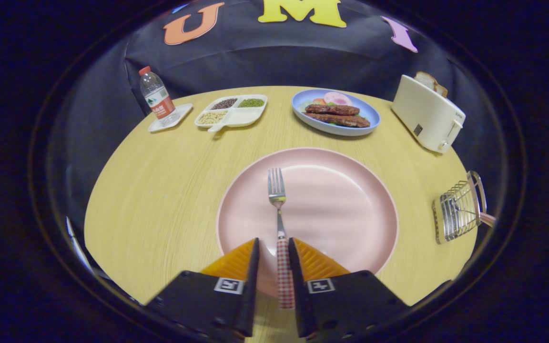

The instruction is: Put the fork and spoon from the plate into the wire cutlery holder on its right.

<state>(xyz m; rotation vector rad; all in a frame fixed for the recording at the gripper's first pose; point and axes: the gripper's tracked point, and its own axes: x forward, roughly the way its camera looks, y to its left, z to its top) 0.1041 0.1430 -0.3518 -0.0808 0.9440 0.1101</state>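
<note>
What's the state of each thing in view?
gripper: fingers either side of the fork handle, a gap on the left
fork: on the pink plate, tines away
wire holder: right of plate, one handle sticking out
toaster: bread in slot
bottle: upright, capped

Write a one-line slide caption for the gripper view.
Gripper jaws flank the fork handle on the pink plate; wire cutlery holder waits at right.
</note>
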